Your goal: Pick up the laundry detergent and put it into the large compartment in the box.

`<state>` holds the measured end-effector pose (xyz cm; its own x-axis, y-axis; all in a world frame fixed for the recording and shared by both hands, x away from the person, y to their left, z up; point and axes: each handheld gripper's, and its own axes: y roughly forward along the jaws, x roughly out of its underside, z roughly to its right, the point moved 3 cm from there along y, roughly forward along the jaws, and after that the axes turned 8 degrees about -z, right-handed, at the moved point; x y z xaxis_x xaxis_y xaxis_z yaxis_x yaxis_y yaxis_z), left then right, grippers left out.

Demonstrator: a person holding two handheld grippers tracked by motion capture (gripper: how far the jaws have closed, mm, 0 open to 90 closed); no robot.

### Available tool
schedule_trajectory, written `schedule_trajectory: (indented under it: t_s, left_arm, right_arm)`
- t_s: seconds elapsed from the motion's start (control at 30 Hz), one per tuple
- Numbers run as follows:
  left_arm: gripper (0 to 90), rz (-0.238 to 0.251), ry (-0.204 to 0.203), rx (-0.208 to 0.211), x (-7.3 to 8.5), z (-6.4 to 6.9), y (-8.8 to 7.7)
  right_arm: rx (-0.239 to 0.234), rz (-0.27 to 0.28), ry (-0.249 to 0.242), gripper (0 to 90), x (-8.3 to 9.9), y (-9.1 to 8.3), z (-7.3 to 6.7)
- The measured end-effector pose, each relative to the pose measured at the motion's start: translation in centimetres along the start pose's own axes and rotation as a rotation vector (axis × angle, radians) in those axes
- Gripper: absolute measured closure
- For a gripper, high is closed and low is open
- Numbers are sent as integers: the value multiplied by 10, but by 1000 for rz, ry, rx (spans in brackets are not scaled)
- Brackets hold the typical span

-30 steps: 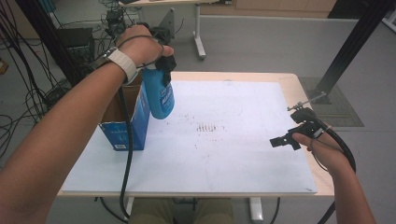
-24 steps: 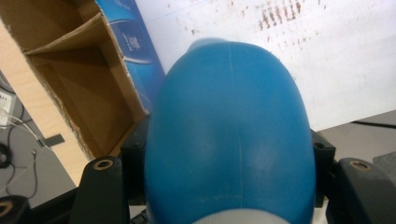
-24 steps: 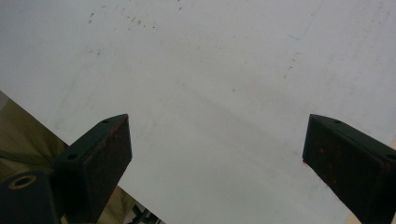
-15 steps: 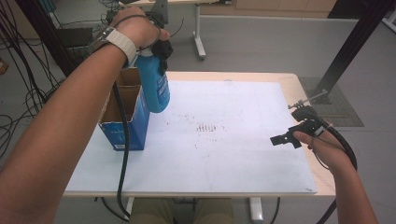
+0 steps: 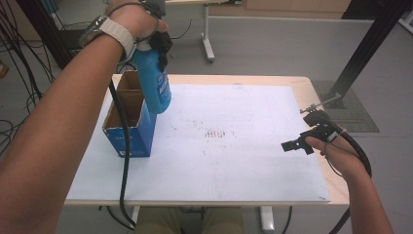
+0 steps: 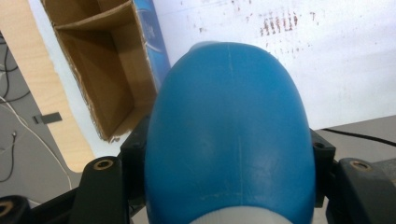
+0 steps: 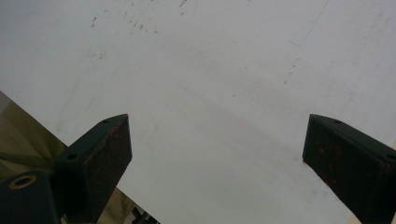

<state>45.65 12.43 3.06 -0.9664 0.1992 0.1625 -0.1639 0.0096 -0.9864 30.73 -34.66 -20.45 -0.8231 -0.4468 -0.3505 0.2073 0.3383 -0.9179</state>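
The left gripper [image 5: 158,41] is clenched on a blue bottle [image 5: 153,83], which hangs below it, above an open cardboard box [image 5: 127,122]. The right gripper [image 5: 297,145] hovers over the white sheet [image 5: 234,146], jaws spread wide apart.

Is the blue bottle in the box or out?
Out. The blue bottle hangs upright in the left gripper, its base clear above the cardboard box, whose visible compartments look empty.
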Motion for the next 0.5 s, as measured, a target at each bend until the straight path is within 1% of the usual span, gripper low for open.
schedule_trajectory:
  t_s: [0.23, 0.4, 0.43, 0.5]
  left_arm:
    - [387, 7, -18, 5, 4, -8, -3]
    - [387, 4, -16, 10, 5, -14, -6]
    - [387, 3, -23, 15, 6, -15, -6]
    - [387, 6, -23, 17, 7, -18, -8]
  right_arm:
    - [-1, 1, -2, 78, -1, 0, -1]
    - [-2, 2, -4, 78, -2, 0, -1]
    - [-2, 2, -4, 78, -2, 0, -1]
    - [-2, 1, -5, 78, -2, 0, -1]
